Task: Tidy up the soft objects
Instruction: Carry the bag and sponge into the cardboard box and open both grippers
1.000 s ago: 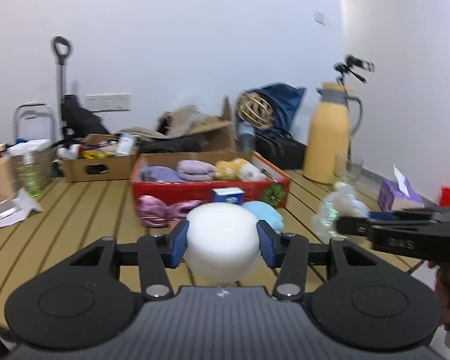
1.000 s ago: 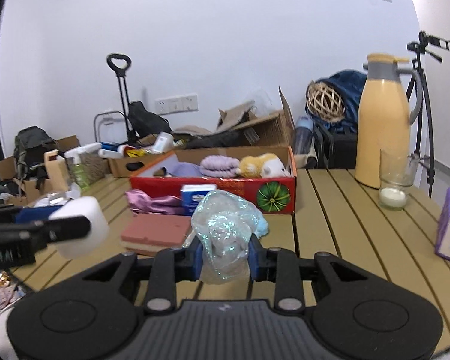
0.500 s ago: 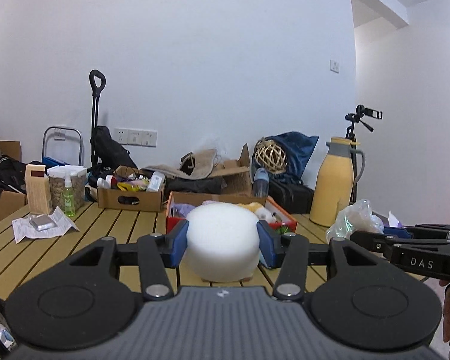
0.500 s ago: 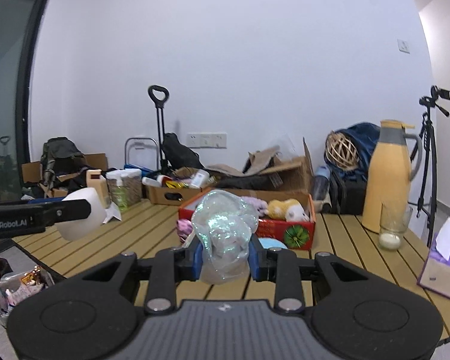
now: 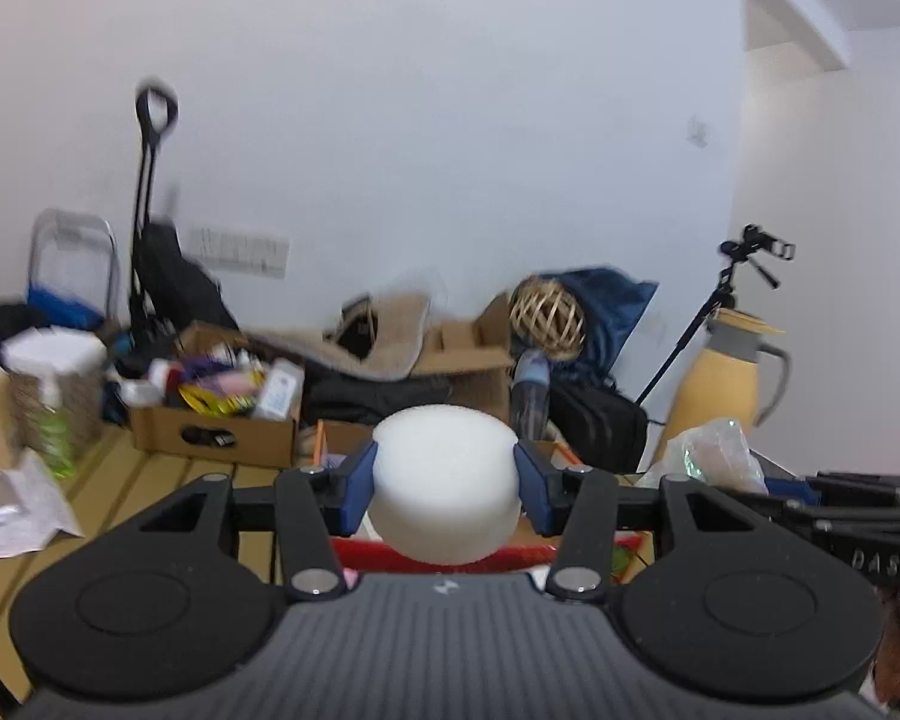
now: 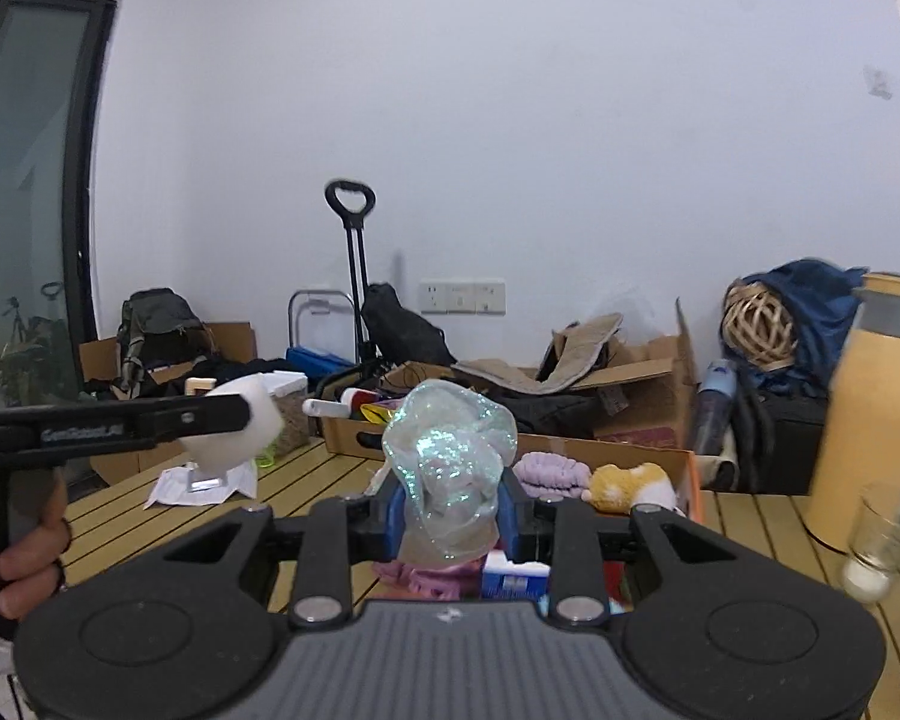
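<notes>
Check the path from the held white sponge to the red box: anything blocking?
Nothing visible does. The left gripper holds the white sponge in the air above the near edge of the red box, whose open top shows only a purple cloth and a yellow plush.

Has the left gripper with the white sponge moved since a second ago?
Yes. The left gripper has risen and drawn back: the red box, earlier wholly in view beyond the white sponge, now sits lower, mostly hidden behind it.

White sponge [image 5: 446, 483], iridescent clear scrunchie [image 6: 450, 468]
</notes>
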Demonstrator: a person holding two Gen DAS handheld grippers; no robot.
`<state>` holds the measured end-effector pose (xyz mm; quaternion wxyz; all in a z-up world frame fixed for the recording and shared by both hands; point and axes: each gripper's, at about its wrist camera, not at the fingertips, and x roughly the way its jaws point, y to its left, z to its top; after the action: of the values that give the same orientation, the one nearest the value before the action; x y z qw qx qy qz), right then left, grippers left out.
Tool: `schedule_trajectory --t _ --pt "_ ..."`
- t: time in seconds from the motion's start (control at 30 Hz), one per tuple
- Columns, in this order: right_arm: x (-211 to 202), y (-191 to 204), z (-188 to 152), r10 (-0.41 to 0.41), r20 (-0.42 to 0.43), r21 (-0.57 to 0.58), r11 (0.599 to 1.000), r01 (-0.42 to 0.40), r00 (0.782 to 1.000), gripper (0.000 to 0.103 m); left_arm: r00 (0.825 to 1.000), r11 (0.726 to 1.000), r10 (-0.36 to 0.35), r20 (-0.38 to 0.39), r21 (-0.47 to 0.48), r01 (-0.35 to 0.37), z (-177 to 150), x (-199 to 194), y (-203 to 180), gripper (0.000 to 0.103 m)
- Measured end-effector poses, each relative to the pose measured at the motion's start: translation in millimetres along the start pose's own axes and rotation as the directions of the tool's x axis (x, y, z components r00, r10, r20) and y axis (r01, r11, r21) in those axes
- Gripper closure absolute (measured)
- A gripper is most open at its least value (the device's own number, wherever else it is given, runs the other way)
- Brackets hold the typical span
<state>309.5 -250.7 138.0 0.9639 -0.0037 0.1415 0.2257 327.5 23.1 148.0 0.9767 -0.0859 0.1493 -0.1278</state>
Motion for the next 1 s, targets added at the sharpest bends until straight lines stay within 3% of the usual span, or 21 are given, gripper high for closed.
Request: schedule_trajectory --t 0.23,0.4,0.53,0.6,0.77,0.9,1.0 --pt "140.4 -36.8 23.3 0.041 -0.162 0.012 0.999 -0.040 0.986 0.073 0.989 0.998 0.037 -0.146 -0.043 -0.044 14.1 138.7 41.2 0.053" --pt "240.4 -53.7 11.1 0.057 -0.316 0.055 0.998 -0.042 0.947 0.073 0.963 0.998 0.056 -0.264 -0.017 -0.063 7.0 223.9 53.8 0.053" --pt "299.1 -51.9 -6.4 0.053 -0.420 0.043 0.998 -0.038 0.906 0.072 0.928 0.994 0.104 -0.357 0.018 -0.105 -9.6 274.0 59.8 0.051" --pt "317.4 -52.1 -15.5 0.069 -0.462 0.062 0.997 -0.046 0.884 0.069 0.913 0.992 0.127 -0.388 0.042 -0.120 -18.1 287.1 60.7 0.050" --pt "334.4 -50.9 -28.1 0.130 -0.517 0.108 0.990 -0.087 0.846 0.058 0.908 0.994 0.108 -0.405 0.036 -0.102 -25.3 293.0 63.8 0.035" --pt "325.1 -50.4 -22.3 0.132 -0.517 0.110 0.990 -0.087 0.846 0.042 0.910 0.995 0.101 -0.403 0.036 -0.094 -19.0 283.2 61.3 0.028" --pt "312.7 -53.8 -9.4 0.106 -0.506 0.090 0.993 -0.070 0.856 0.040 0.916 0.995 0.104 -0.388 0.046 -0.094 -5.6 267.0 58.5 0.027"
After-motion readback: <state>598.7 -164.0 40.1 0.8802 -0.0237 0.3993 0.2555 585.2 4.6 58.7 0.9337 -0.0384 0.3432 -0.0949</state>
